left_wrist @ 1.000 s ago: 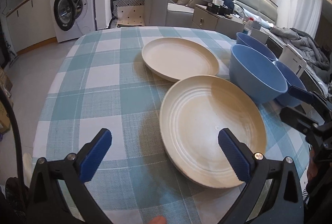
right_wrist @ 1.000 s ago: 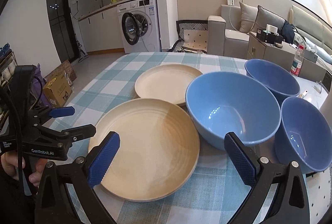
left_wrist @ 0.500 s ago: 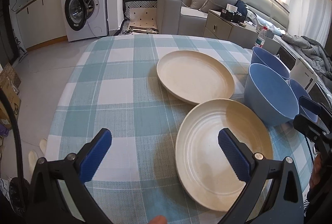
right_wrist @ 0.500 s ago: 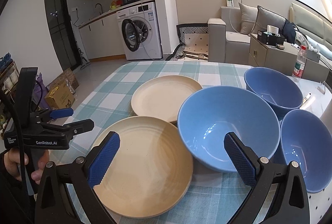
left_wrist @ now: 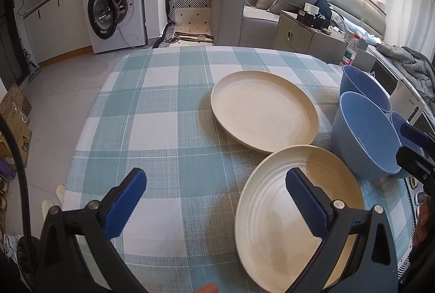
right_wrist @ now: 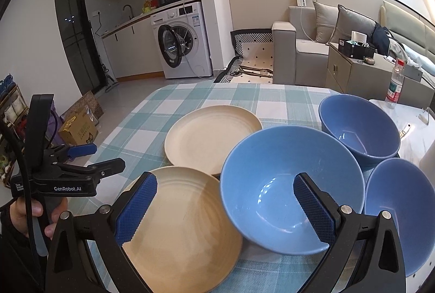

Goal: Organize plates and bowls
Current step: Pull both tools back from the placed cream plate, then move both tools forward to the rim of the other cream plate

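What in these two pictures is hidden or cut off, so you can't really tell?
- Near plate, left wrist view: its closest rim is covered by the left gripper fingers and frame.
- Third bowl, left wrist view: mostly hidden behind the big bowl and the right gripper.
- Third bowl, right wrist view: its bottom edge is blocked by the gripper frame.
- Water bottle label: too small to read.

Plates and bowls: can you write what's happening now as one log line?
left gripper: open, empty | right gripper: open, empty | plates: two, unstacked | bowls: three, unstacked | table: all dishes on it
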### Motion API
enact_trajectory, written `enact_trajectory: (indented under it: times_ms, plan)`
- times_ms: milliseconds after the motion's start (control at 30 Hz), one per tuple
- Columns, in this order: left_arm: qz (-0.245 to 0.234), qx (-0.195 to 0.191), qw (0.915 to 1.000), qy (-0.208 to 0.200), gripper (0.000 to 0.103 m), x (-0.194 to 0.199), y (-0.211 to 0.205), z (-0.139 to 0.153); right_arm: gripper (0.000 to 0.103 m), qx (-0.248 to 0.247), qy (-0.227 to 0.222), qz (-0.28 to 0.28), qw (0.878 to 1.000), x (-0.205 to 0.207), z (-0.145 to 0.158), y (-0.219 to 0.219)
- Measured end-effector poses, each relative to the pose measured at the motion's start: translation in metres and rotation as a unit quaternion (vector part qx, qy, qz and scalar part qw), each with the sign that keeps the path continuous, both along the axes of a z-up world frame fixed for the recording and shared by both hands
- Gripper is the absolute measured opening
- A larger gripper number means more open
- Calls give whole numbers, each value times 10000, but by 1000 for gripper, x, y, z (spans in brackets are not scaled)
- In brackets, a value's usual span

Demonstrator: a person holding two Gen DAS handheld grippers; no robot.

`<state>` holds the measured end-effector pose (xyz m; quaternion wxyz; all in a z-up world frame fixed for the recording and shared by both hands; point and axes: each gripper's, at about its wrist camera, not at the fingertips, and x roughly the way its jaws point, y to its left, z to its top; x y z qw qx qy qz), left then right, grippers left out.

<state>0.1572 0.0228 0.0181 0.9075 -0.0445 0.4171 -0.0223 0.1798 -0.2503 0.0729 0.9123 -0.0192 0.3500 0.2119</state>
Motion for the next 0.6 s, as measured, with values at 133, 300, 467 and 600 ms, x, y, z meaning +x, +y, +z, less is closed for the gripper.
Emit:
enact_trajectory:
  times_ms: [133,300,467,600]
  plan:
    - [17,-94,9999,66,103,7,1,-2,102,-3,-18,21,10000,7,3,0]
    - [31,-31,9999,103,102,13,-2,-2,102,-34,-18,32,10000,18,6,0]
    - [34,-20,10000,83,102,20,-3,-1,102,-75,-36,42,10000,29,9,0]
    - [47,2,9999,94,102,26,-4,-3,102,-86,-30,42,9999,40,10,-1]
